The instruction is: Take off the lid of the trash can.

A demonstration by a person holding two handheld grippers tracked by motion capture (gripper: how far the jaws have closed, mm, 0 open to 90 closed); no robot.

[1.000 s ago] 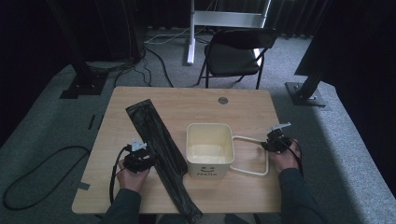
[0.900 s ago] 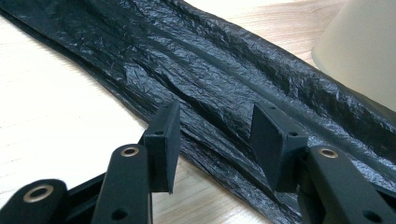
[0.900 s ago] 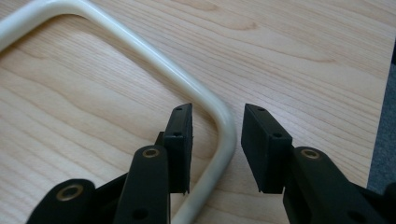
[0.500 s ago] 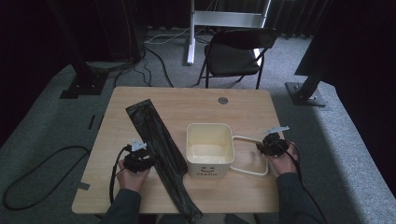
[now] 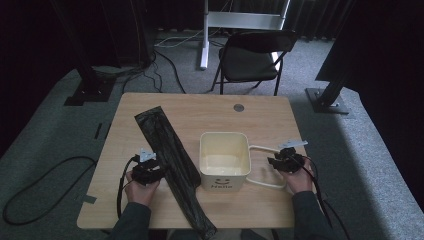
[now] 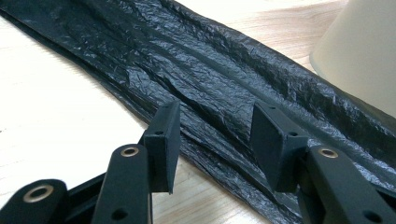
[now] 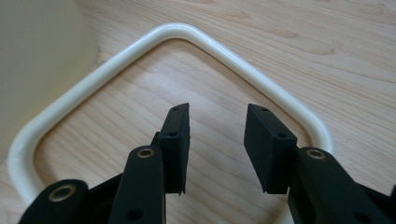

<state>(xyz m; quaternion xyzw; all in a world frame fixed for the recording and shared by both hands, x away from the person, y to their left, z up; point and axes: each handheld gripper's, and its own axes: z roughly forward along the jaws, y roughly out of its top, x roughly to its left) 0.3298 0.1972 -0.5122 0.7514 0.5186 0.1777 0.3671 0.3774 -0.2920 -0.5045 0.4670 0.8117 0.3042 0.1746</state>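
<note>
**Right gripper opened above the bin handle; left gripper stationary at the bag**

Since the earlier high-view frames, the right gripper point(image 5: 278, 161) has shifted a short way across the bench, ending at the far corner of the handle loop, and its jaws have just been opening. Nothing lies between them: the right gripper view shows both black pads apart, with bare wood in the gap. The left gripper point(image 5: 159, 171) has not changed position.

The cream square plastic bin point(image 5: 224, 159) stands upright near the middle of the light wooden bench point(image 5: 200, 107), open side up, with dark lettering on its near wall. Its thin cream plastic handle loop point(image 5: 260, 149) lies folded down flat on the bench surface, on the person's right side of the bin. In the right gripper view the handle loop point(image 7: 224, 51) curves around and beyond the open pads, and the bin wall point(image 7: 42, 56) fills the upper left corner. The pads do not touch the handle.

The long crumpled black plastic bag point(image 5: 170, 160) lies flat on the bench as a diagonal strip, running from the far left area to the near edge, just beside the bin on its left. In the left gripper view the black plastic bag point(image 6: 210, 70) passes directly ahead of the left gripper point(image 6: 215, 135). Both pads stand apart over the bag's near edge and are not pinching it.

A small round metal disc point(image 5: 239, 107) is set in the bench top near its far edge.
</note>
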